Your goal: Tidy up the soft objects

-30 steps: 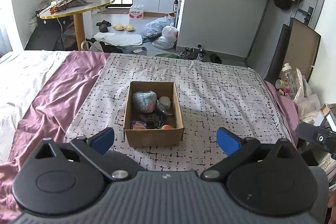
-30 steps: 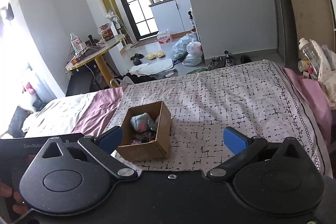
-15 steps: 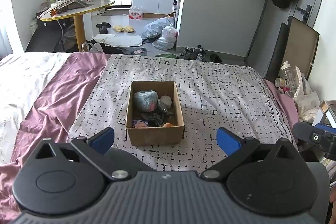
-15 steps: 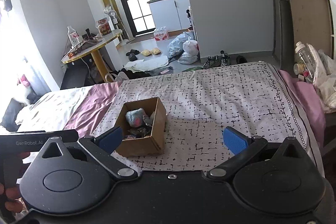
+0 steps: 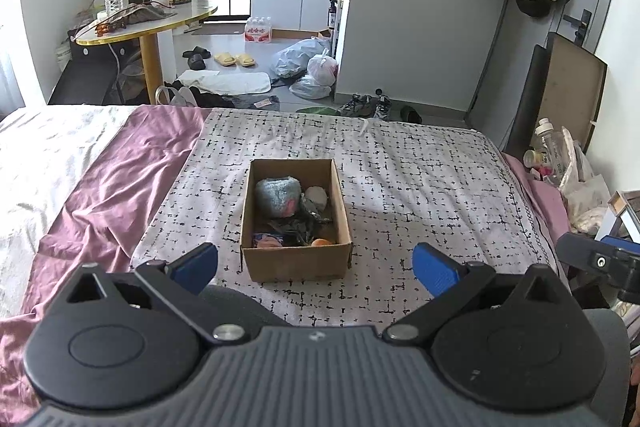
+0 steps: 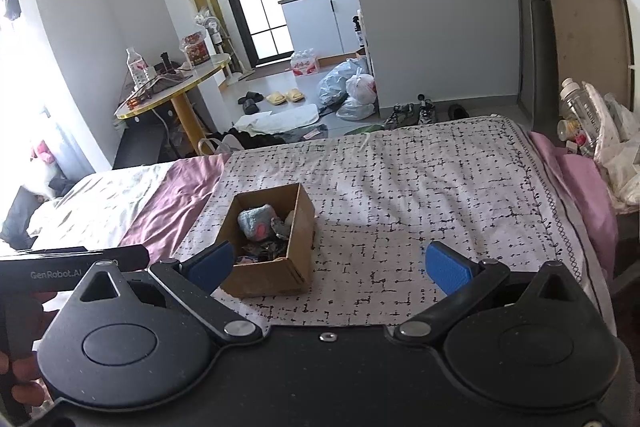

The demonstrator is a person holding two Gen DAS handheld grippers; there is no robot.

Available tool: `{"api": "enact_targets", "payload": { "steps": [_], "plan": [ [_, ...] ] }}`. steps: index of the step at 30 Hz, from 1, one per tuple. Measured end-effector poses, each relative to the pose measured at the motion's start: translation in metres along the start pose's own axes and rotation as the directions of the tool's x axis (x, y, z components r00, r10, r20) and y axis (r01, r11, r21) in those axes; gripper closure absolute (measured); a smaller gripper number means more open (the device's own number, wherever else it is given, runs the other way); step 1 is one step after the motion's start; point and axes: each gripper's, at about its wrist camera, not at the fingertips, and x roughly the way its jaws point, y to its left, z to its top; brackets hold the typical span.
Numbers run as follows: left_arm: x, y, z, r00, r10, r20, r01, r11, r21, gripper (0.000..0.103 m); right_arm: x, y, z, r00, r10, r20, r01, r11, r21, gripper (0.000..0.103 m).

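Observation:
An open cardboard box point(image 5: 296, 261) stands on the patterned bed cover point(image 5: 420, 187). Inside lie a grey-blue fuzzy soft object with a pink patch point(image 5: 278, 195), a pale round object point(image 5: 316, 195), dark crumpled items point(image 5: 298, 225) and orange pieces at the near wall. The box also shows in the right wrist view point(image 6: 266, 277). My left gripper point(image 5: 314, 265) is open and empty, just short of the box's near wall. My right gripper point(image 6: 328, 265) is open and empty, with the box at its left finger.
A purple sheet point(image 5: 116, 183) and a white sheet point(image 5: 36, 155) lie left of the cover. Bottles and bags point(image 5: 560, 163) crowd the bed's right side. Beyond the bed are a round table point(image 5: 148, 21), floor clutter and a kitchen doorway.
Both grippers have drawn back and risen a little, so the box looks smaller and farther. Both stay open and empty.

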Motion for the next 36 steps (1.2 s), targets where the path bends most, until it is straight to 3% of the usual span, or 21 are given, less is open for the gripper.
{"api": "enact_targets", "payload": {
  "steps": [36],
  "plan": [
    [0.0022, 0.0048, -0.006, 1.0, -0.019, -0.001, 0.019, 1.0, -0.004, 0.0, 0.0056, 0.0042, -0.0053, 1.0, -0.008, -0.014, 0.008, 1.0, -0.018, 0.0]
  ]
}}
